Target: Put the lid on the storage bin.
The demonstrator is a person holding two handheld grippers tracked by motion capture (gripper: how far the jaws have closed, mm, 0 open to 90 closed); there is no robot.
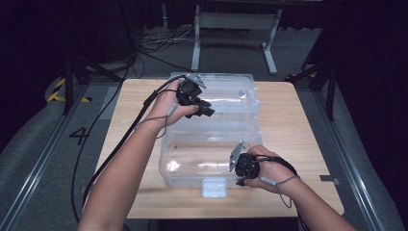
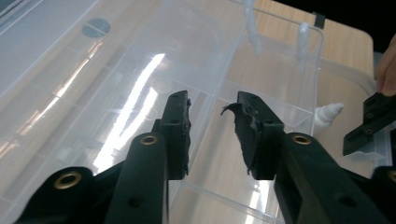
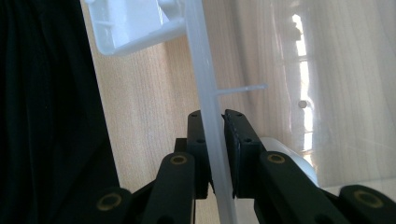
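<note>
A pale wooden table (image 1: 298, 139) with visible grain stands on a grey carpet floor in a dark room, and a large "4" (image 1: 79, 135) is marked on the floor to the left of it; no other writing can be read. In the middle of the table lies a clear plastic box (image 1: 202, 163), lying open, with its lid part (image 1: 231, 98) spread flat toward the far edge. The plastic is smooth and glossy, with bright streaks of light on it, thin moulded ribs and rounded corners, and a whitish latch (image 1: 214, 187) sits at the near front wall. The right gripper (image 1: 240, 179), black and hard-looking with brass-coloured rivets, is at the near right corner of the box; in the right gripper view its jaws are pressed together on the thin translucent front wall (image 3: 205, 93), which stands between the two pads. The left gripper (image 1: 206, 109) is over the lid part, near its left side; in the left gripper view its jaws stand spread, with nothing between them, and their black pads (image 2: 180, 126) look rough and torn at the edges. A dark cable (image 1: 130, 134) trails from the left gripper along the forearm, and a white metal frame (image 1: 235, 29) stands on the floor beyond the table.
</note>
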